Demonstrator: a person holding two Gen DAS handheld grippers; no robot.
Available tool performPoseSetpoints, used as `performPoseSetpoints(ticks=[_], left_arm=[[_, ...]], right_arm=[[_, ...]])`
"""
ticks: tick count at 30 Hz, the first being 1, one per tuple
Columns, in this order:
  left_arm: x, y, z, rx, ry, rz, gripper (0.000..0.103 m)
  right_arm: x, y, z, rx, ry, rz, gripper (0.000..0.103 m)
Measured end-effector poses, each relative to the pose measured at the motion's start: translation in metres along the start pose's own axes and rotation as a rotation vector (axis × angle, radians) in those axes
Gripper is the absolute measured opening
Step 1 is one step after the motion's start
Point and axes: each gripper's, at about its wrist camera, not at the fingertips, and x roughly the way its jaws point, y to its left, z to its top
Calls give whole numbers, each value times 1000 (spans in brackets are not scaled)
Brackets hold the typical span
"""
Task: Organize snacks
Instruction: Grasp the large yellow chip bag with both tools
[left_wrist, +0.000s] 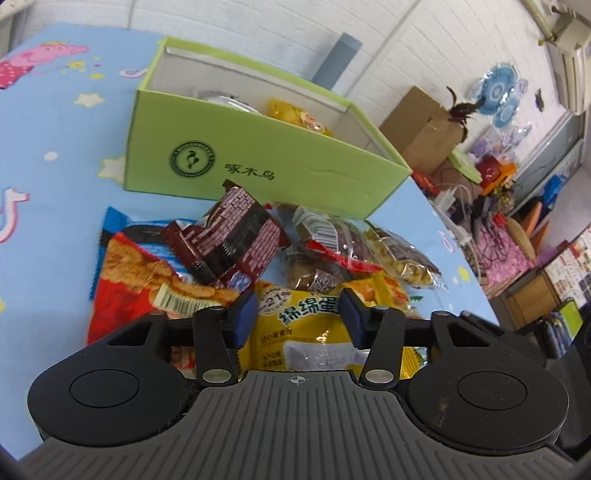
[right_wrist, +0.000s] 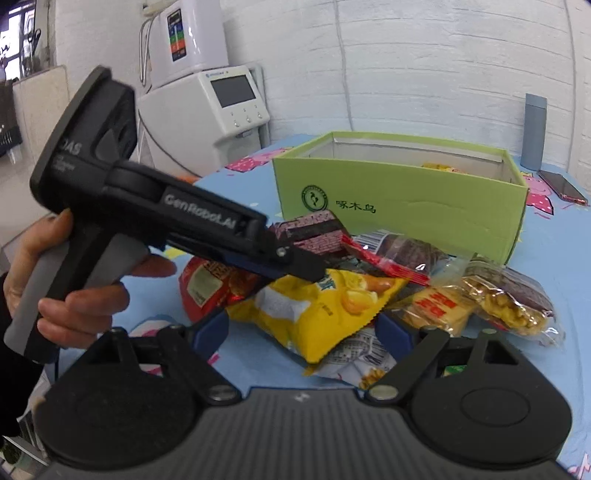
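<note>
A pile of snack packets lies on the blue cartoon-print worktop (left_wrist: 55, 147) just before an open green box (left_wrist: 258, 162). The left gripper (left_wrist: 299, 317) has its fingers spread around a yellow cake packet (left_wrist: 295, 332), pads apart from it. The right gripper (right_wrist: 301, 336) hovers nearby, fingers spread wide.

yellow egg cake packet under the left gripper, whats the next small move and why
Probably close the left gripper on the yellow egg cake packet. Its blue fingers straddle the packet's upper end with a gap showing on each side, so nothing is gripped. The green box behind the pile stands open and already holds snacks.
</note>
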Motion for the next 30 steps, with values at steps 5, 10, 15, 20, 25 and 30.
performPoseSetpoints(ticks=[5, 10, 15, 20, 25, 30], left_arm=[[-13, -5, -13, 31, 23, -21, 22], [-33, -18, -51, 30, 27, -39, 21], [-49, -39, -86, 64, 24, -19, 23], [-68, -40, -84, 93, -36, 25, 66], [-52, -27, -63, 131, 26, -7, 60], [-26, -7, -59, 98, 121, -114, 51]], right_arm=[[-3, 13, -6, 4, 6, 24, 89], [-26, 23, -24, 40, 8, 36, 89], [-54, 28, -47, 105, 1, 33, 89], [-74, 19, -59, 213, -24, -63, 89], [-71, 19, -63, 247, -36, -66, 88], [-58, 21, -62, 228, -21, -66, 78]])
